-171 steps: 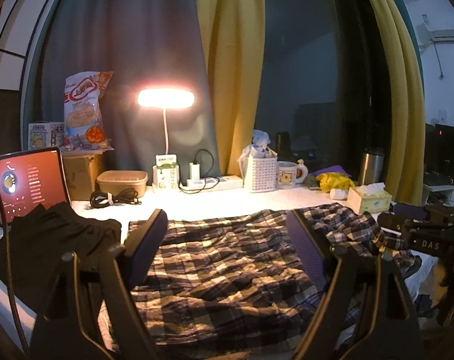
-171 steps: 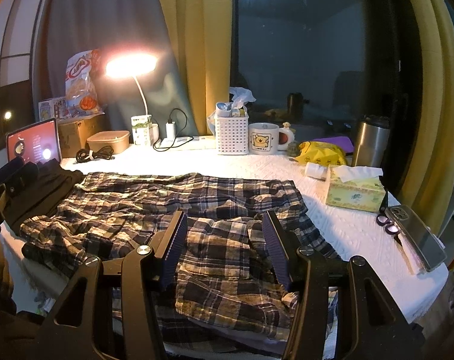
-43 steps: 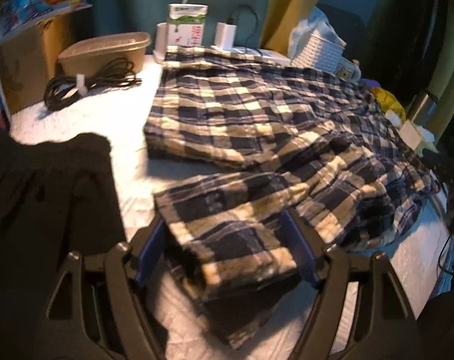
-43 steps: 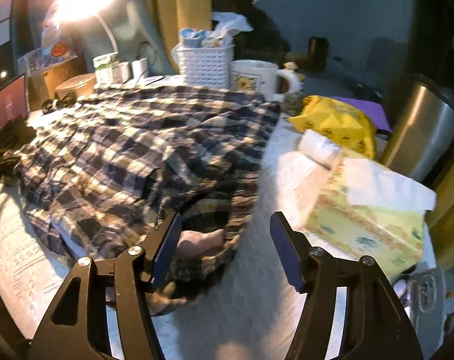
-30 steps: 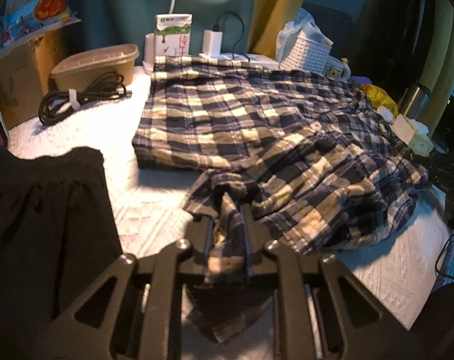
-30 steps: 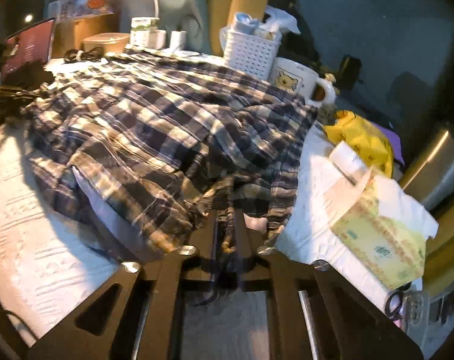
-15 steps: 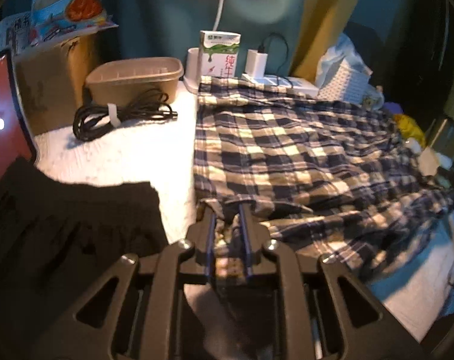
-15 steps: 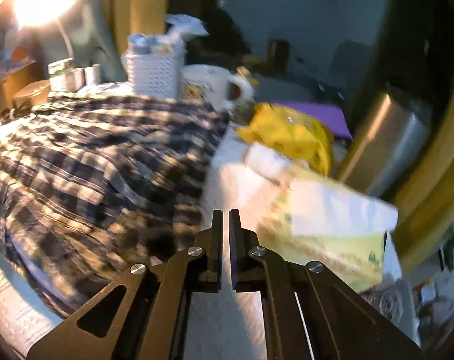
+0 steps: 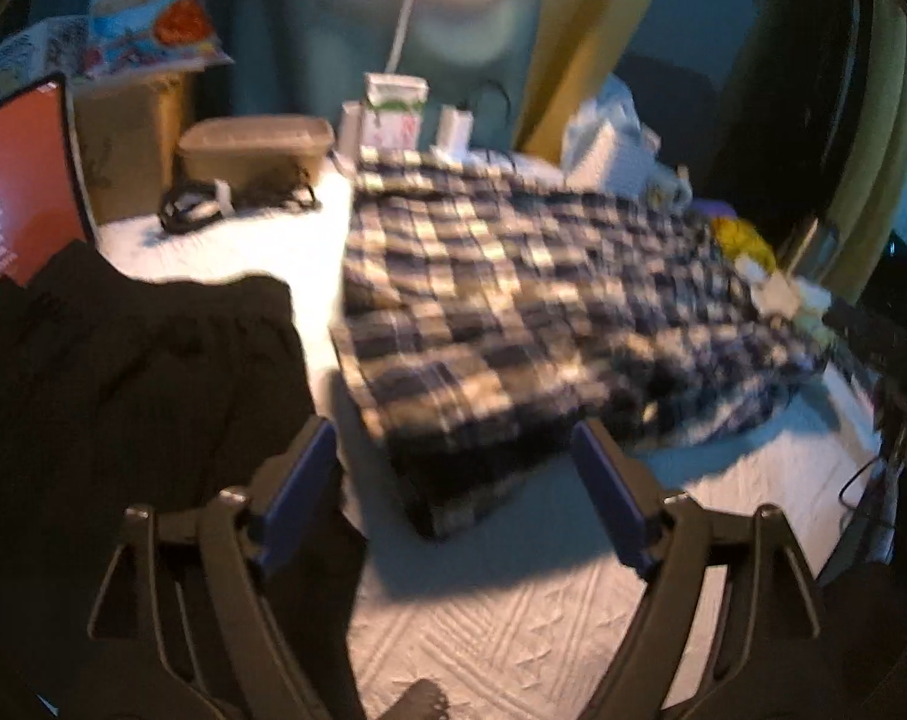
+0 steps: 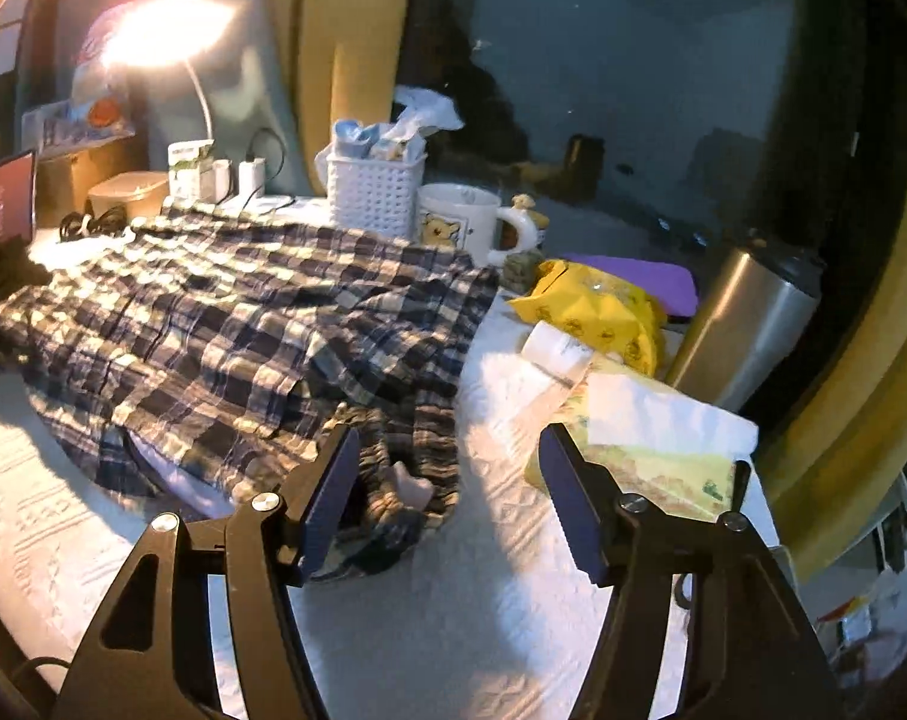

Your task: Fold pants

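The plaid pants (image 9: 513,312) lie folded lengthwise on the white table cover (image 9: 513,648), one leg laid over the other. My left gripper (image 9: 453,492) is open and empty, just short of the leg-end edge. In the right wrist view the pants (image 10: 243,330) spread to the left, with the bunched waistband end (image 10: 393,480) by the left finger. My right gripper (image 10: 447,498) is open and empty, close above the cover next to that waistband.
A black garment (image 9: 123,390) lies left of the pants, with a tablet (image 9: 15,192) behind it. A tissue box (image 10: 651,450), steel tumbler (image 10: 747,330), yellow bag (image 10: 591,306), mug (image 10: 465,228) and white basket (image 10: 375,192) stand to the right. A lamp (image 10: 159,30) and a cable coil (image 9: 189,207) are at the back.
Both grippers were shut on the pants' near edge, carried it over onto the far leg, and have now opened and drawn back. The pants lie folded in half lengthwise.
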Action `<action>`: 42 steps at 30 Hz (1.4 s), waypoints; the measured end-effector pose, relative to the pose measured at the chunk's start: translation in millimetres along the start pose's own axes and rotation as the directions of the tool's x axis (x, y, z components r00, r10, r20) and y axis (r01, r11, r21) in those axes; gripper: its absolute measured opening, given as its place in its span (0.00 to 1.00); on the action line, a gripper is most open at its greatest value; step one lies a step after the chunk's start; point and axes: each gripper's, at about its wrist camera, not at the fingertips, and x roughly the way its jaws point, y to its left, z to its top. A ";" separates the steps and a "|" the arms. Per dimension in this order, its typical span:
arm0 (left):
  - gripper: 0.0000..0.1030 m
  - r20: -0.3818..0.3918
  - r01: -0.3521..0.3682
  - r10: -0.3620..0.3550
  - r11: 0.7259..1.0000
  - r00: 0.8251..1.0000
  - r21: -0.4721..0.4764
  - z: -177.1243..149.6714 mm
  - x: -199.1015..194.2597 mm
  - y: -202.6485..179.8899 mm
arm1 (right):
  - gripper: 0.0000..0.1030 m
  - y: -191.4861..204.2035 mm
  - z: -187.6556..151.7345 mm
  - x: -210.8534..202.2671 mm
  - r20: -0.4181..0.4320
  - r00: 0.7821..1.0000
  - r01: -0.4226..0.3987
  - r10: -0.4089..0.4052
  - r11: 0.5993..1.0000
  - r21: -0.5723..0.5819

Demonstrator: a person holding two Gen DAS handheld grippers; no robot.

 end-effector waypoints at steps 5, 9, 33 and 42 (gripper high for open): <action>0.80 -0.083 -0.037 0.040 0.999 0.996 0.038 -11.2 28.8 -8.4 | 0.64 8.7 -6.2 12.9 -0.038 0.999 -0.039 0.038 0.999 -0.035; 0.79 -0.074 -0.011 0.016 0.998 0.997 0.055 -8.3 36.8 -13.6 | 0.64 20.0 -11.4 29.4 -0.070 0.995 -0.077 0.072 0.994 -0.074; 0.08 0.113 0.033 -0.055 0.981 0.992 0.190 -1.2 -79.0 -27.2 | 0.12 -19.3 42.6 -17.7 0.044 0.993 -0.116 0.113 0.990 0.076; 0.19 -0.136 0.053 -0.027 0.981 0.990 0.189 -40.8 -29.6 -17.1 | 0.12 -25.1 -18.9 14.9 -0.139 0.987 -0.067 0.083 0.991 0.118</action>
